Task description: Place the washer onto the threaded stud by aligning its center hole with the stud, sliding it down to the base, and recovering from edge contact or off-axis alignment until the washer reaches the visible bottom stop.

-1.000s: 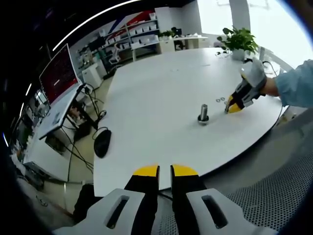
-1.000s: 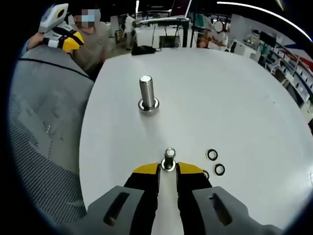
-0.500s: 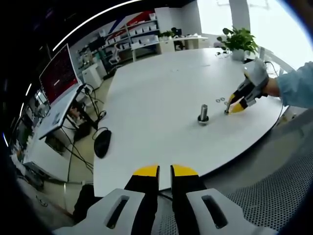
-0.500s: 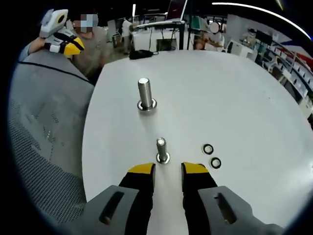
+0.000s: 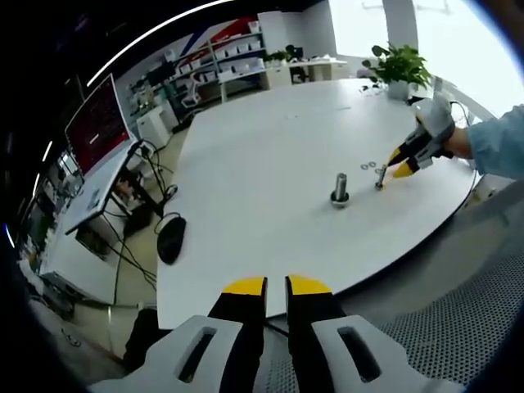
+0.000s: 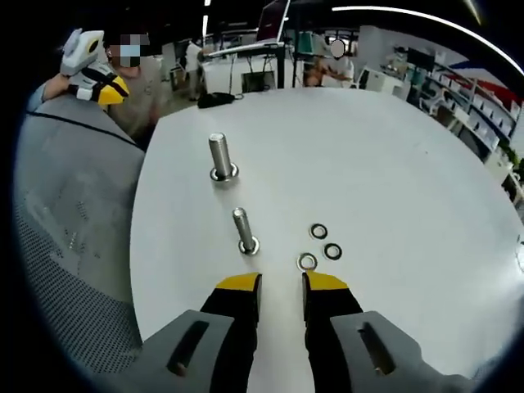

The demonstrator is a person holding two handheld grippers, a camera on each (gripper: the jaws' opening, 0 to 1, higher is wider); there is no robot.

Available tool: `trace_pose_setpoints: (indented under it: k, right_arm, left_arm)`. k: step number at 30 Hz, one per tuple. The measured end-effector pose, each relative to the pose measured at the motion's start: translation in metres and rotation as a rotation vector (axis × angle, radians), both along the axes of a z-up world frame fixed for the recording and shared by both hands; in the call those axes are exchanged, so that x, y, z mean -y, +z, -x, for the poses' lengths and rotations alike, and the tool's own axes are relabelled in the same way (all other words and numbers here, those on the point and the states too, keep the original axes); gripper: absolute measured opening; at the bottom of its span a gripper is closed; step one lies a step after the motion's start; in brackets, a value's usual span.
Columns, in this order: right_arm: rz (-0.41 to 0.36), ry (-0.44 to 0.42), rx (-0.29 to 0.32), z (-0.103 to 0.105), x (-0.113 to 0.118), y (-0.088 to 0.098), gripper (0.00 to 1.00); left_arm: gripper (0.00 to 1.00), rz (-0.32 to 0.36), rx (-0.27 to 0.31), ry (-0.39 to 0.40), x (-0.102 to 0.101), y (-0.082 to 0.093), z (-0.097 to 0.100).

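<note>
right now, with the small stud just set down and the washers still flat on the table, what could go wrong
The small stud stands free on the white table, with nothing holding it, so a washer caught on its threads could tip it over. The three washers lie flat and close together near the open right gripper; pinching one may be awkward and could nudge its neighbours. The larger stud stands close behind, so the jaws might clip it.

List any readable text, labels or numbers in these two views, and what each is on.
No text can be read in either view.
Red screen on the side desk, left gripper view: content too blurred to read.
Shelf bins at the back: any labels too small.
The studs, the washers and the table: no markings visible.
</note>
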State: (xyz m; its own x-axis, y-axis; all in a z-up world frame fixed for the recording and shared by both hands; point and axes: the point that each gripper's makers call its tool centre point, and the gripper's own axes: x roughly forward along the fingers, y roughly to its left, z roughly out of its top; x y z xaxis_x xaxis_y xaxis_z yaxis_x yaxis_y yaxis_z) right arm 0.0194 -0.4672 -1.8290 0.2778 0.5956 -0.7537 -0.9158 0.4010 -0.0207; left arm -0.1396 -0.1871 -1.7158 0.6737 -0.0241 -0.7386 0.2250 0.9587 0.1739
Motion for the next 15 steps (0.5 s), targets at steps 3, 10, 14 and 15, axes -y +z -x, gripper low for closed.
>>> trace_pose_setpoints:
  k: [3, 10, 14, 15]
  right_arm:
    - [0.001, -0.006, -0.004, -0.002, 0.0, -0.002, 0.22]
    - [0.006, -0.014, -0.012, -0.009, 0.0, -0.008, 0.22]
    - [-0.01, -0.037, -0.024, -0.015, -0.002, -0.01, 0.22]
    - [-0.008, -0.038, -0.024, -0.016, -0.002, -0.011, 0.22]
  left_arm:
    - [0.06, -0.002, 0.0, -0.001, 0.0, 0.0, 0.0]
    - [0.06, -0.004, -0.008, 0.0, 0.0, -0.001, 0.001]
    - [0.06, -0.005, -0.01, 0.0, -0.001, -0.001, 0.001]
    - [0.06, -0.003, -0.012, 0.001, -0.001, -0.002, 0.001]
